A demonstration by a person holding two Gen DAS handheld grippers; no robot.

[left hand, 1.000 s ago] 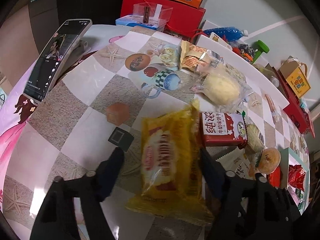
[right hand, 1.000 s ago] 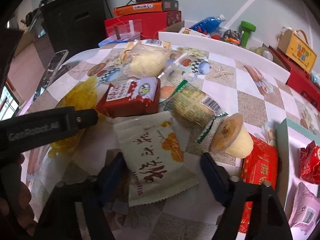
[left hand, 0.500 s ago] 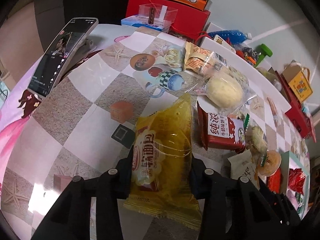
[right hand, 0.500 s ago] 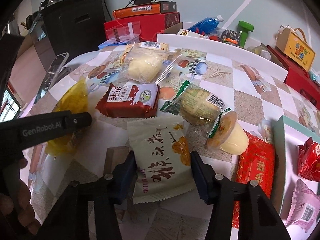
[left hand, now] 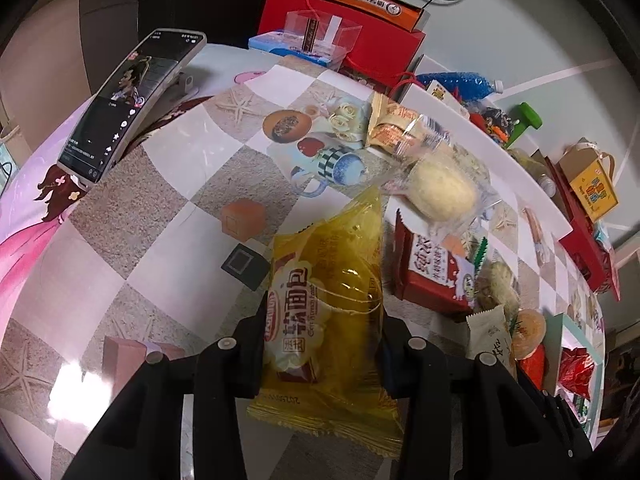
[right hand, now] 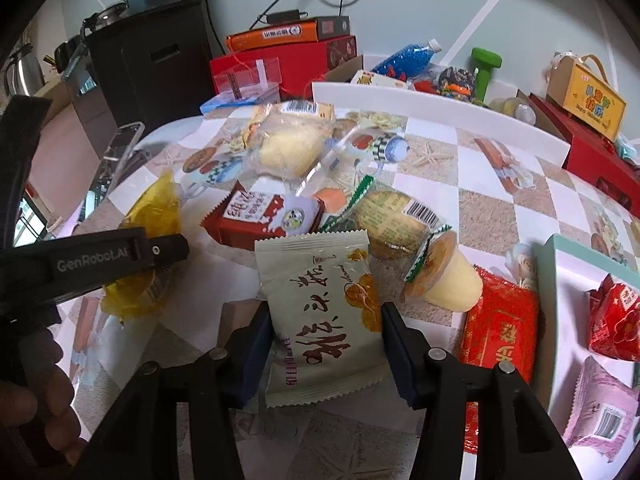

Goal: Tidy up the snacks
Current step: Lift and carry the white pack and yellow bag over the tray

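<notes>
My left gripper (left hand: 323,330) is shut on a yellow bread packet (left hand: 336,248), its pads pressing both long sides low over the checkered tablecloth. In the right wrist view that same yellow packet (right hand: 148,216) shows at the left behind one of the left gripper's black fingers (right hand: 160,249). My right gripper (right hand: 326,322) is shut on a cream packet with an orange fruit print (right hand: 320,280). The cream packet's lower half sits between the jaws and its top sticks out ahead.
Ahead lie a red biscuit box (right hand: 264,216), a bun in clear wrap (right hand: 288,152), a green-edged packet (right hand: 392,220), a jelly cup (right hand: 444,276) and a red packet (right hand: 500,328). A teal-rimmed box (right hand: 548,256) at right holds red and pink packets. A phone (left hand: 128,100) lies at left.
Both pairs of jaws went from wide open to closed. The left now clamps the yellow packet and the right clamps the cream packet. Neither hand has shifted much.
</notes>
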